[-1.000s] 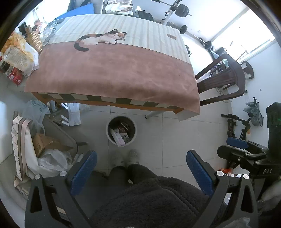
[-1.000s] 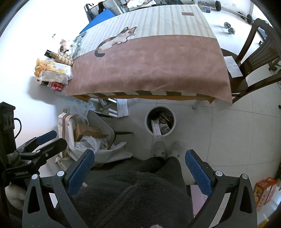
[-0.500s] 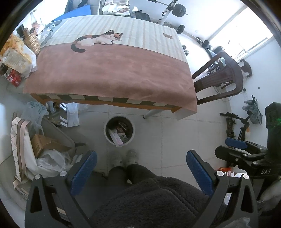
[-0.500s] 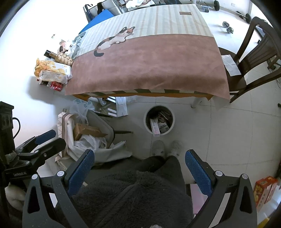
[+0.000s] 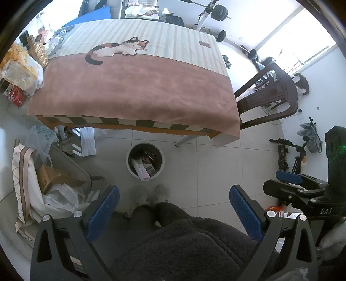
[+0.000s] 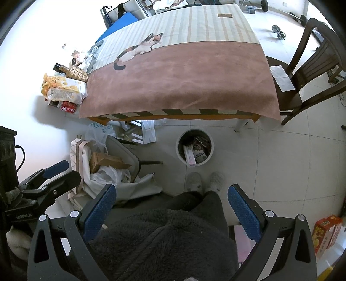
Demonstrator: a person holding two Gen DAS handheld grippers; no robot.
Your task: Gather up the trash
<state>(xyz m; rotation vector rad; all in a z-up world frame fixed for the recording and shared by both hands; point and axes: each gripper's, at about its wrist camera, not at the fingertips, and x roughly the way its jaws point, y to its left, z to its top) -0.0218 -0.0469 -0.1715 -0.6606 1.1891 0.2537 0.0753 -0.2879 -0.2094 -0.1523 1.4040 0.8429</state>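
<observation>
the table (image 5: 138,90) fills the far half of both views under a pink-brown and striped cloth with a printed cat (image 5: 116,48). a dark wooden chair (image 5: 268,95) stands at its right end; only the right wrist view shows the white paper (image 6: 282,77) on its seat and the orange carton (image 6: 326,234) on the floor at near right. only the left wrist view shows the barbell rack (image 5: 214,13) far behind. snack bags (image 6: 64,89) crowd the table's left edge. on the pale tiled floor, near the table's front edge, the round trash bin (image 5: 145,161) holds wrappers and a pink-and-white box (image 5: 141,170). just nearer stand two fuzzy slippers (image 6: 205,180). the left gripper (image 5: 174,213) and right gripper (image 6: 172,210) both hang spread wide, holding nothing.
</observation>
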